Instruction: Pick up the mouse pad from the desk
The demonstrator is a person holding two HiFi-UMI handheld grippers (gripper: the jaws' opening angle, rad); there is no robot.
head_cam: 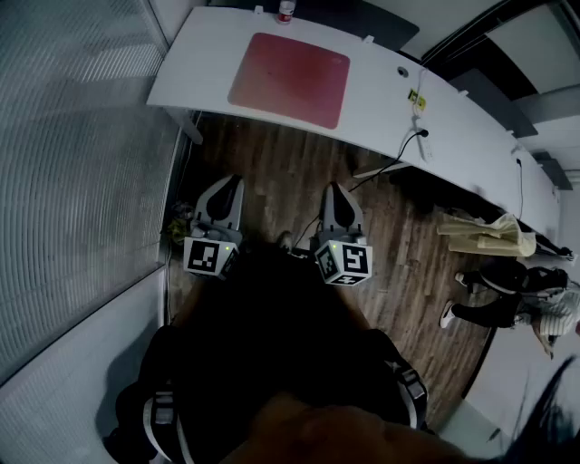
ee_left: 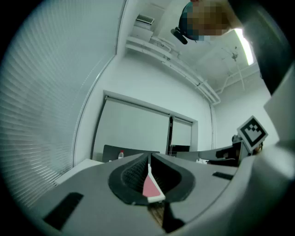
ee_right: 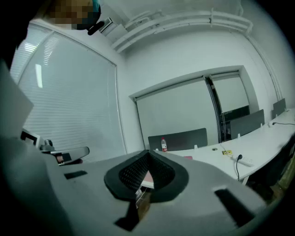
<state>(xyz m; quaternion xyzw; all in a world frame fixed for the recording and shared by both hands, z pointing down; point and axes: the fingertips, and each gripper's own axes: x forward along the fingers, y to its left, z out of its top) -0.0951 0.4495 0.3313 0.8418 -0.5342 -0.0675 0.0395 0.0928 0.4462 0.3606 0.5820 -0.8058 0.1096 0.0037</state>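
The red mouse pad (head_cam: 290, 80) lies flat on the white desk (head_cam: 381, 100), near its left end. Both grippers hang over the wooden floor, well short of the desk's front edge and apart from the pad. My left gripper (head_cam: 230, 183) is shut with nothing in it, and so is my right gripper (head_cam: 337, 188). In the left gripper view the closed jaws (ee_left: 149, 162) leave a slit through which a strip of the mouse pad (ee_left: 150, 186) shows. In the right gripper view the shut gripper (ee_right: 146, 156) frames a bit of the mouse pad (ee_right: 147, 177) too.
A small bottle (head_cam: 286, 11) stands at the desk's far edge behind the pad. A power strip with cable (head_cam: 422, 138) lies further right on the desk. A glass wall with blinds (head_cam: 72, 181) runs along the left. A person (head_cam: 517, 294) sits on the floor at right, beside cardboard pieces (head_cam: 480, 237).
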